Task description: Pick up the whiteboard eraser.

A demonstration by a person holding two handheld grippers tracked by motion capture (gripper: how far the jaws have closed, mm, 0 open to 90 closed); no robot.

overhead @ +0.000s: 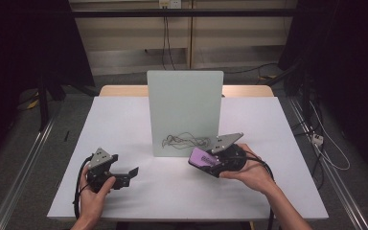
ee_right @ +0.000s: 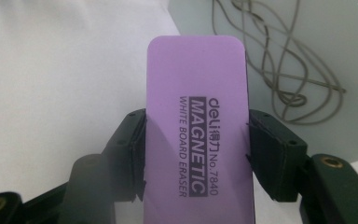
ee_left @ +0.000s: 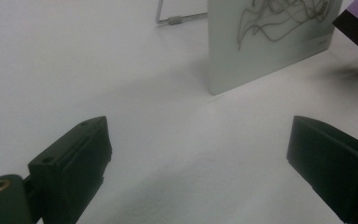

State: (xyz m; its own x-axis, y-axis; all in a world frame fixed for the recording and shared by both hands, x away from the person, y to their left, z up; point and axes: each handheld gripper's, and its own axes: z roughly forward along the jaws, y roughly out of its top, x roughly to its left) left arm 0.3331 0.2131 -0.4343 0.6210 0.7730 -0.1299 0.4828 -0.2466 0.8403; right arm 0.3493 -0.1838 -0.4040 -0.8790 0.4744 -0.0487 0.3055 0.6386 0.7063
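- Purple rectangular magnetic whiteboard eraser (ee_right: 199, 130): we see it clamped between the right gripper (overhead: 216, 160) jaws, near the upright white board's (overhead: 184, 103) scribble (overhead: 186, 140).
- Left gripper (overhead: 124, 175): jaws wide apart, holding nothing, over the white table (overhead: 124, 120).

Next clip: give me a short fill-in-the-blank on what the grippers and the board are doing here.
1. The right gripper is shut on a purple ____.
2. The left gripper has its jaws ____, with nothing between them.
3. The small whiteboard stands ____ on the table.
4. The scribble sits near the board's ____ edge.

Missing words: eraser; open; upright; bottom
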